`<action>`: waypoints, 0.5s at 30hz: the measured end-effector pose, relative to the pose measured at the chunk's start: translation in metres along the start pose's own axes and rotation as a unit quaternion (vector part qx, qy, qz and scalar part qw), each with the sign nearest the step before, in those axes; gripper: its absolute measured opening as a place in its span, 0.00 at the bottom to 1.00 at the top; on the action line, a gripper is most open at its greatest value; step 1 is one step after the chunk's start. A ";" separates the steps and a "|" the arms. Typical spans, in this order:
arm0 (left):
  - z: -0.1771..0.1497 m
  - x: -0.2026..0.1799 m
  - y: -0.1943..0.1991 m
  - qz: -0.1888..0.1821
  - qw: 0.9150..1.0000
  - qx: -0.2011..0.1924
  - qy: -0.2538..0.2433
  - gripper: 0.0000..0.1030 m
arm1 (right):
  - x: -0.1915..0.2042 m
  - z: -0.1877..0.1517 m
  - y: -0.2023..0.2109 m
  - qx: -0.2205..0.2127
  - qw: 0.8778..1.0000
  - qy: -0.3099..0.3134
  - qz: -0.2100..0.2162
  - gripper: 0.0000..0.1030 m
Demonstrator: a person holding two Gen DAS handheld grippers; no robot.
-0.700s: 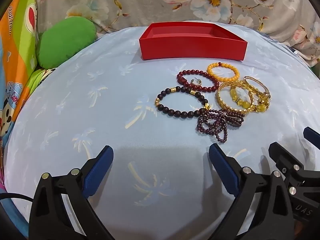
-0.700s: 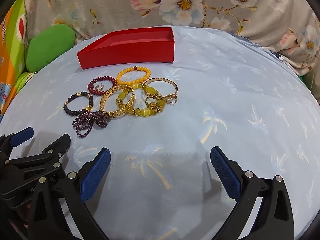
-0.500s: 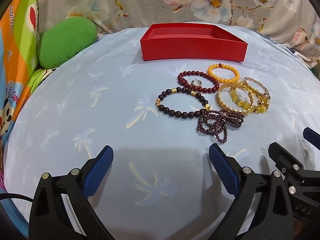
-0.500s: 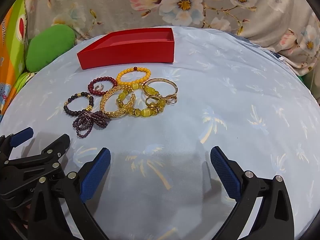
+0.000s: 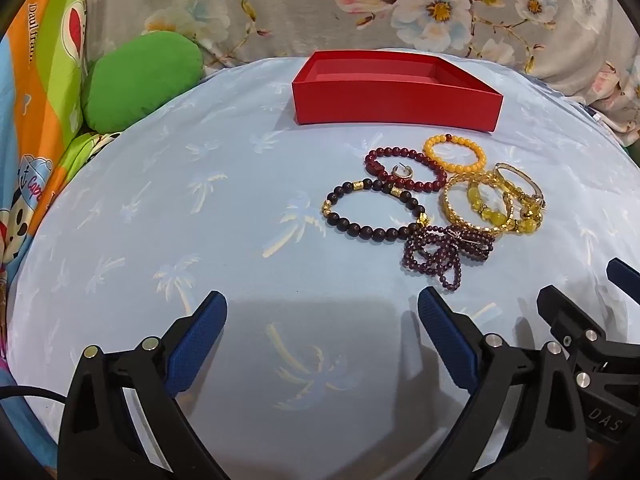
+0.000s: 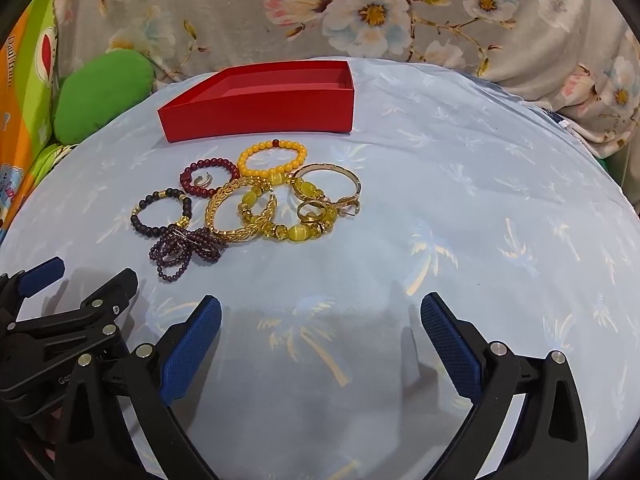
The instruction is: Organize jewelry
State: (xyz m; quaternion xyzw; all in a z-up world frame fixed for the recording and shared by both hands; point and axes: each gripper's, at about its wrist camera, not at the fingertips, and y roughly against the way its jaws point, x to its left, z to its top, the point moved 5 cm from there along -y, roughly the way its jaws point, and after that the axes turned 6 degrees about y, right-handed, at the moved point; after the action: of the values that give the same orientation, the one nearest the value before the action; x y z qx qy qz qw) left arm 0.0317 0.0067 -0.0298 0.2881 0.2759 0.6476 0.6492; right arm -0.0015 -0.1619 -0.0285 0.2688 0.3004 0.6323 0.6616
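An empty red box stands at the far side of a light blue cloth. In front of it lies a cluster of jewelry: an orange bead bracelet, a dark red bead bracelet with a small silver ring inside, a dark bead bracelet, a purple bead strand, a gold leaf bangle and yellow stone pieces. My left gripper is open and empty, short of the cluster. My right gripper is open and empty beside it.
A green cushion lies at the far left, with colourful printed fabric beside it. Grey floral fabric rises behind the box. The blue cloth surface curves down at its edges.
Both grippers have moved very slightly; the jewelry and box have not moved.
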 end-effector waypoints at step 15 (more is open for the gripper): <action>0.000 0.005 -0.005 0.004 1.000 0.003 0.010 0.89 | 0.002 0.001 0.000 -0.003 1.000 0.002 -0.002 0.94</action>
State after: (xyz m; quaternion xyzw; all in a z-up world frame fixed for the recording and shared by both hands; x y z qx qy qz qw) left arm 0.0349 0.0115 -0.0329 0.2848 0.2832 0.6525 0.6426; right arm -0.0007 -0.1600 -0.0286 0.2650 0.3007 0.6325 0.6628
